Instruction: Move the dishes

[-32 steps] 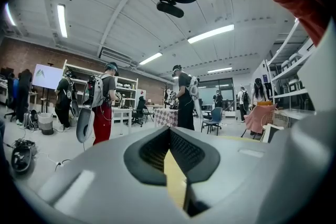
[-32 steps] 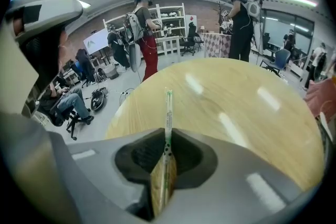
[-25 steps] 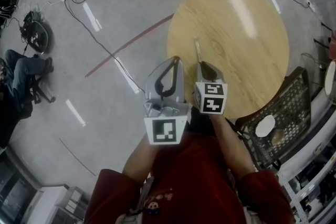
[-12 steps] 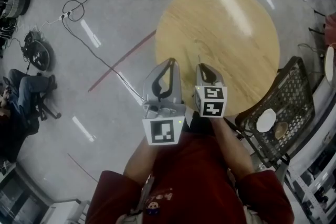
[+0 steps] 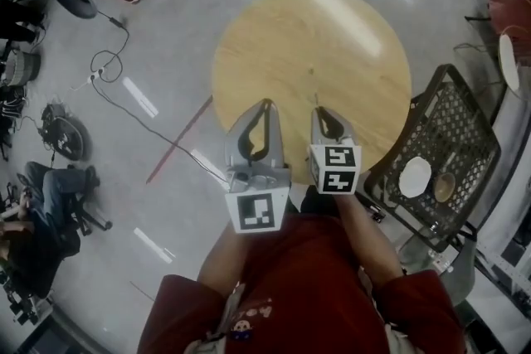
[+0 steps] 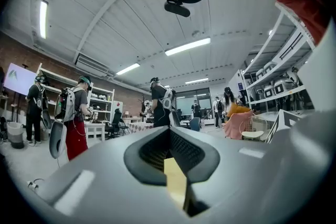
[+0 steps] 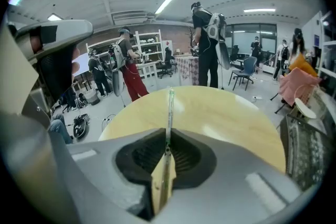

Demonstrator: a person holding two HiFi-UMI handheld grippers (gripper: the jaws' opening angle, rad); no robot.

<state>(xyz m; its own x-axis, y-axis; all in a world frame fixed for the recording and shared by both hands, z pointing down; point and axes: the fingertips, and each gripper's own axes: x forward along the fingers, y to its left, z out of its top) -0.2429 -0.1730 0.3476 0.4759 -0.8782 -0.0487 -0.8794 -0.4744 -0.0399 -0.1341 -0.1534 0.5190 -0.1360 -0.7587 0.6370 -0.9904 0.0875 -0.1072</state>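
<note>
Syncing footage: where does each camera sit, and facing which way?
Head view: on the person's head, facing down at round table, left gripper, right gripper, red sleeves.
Left gripper view: on that gripper, facing level toward standing people; shut empty jaws, red sleeve.
Right gripper view: on that gripper, tilted down at the table; jaws clamp a thin clear dish.
Shared: table, in head and right gripper views.

Right of the table (image 5: 311, 46) stands the basket (image 5: 466, 118), dishes (image 5: 415, 176) inside.

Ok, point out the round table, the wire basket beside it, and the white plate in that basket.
round table (image 5: 332, 37), head view, bare wooden top near its middle.
wire basket (image 5: 461, 125), head view, empty stretch of its black mesh.
white plate (image 5: 415, 176), head view, middle of the plate's face.
</note>
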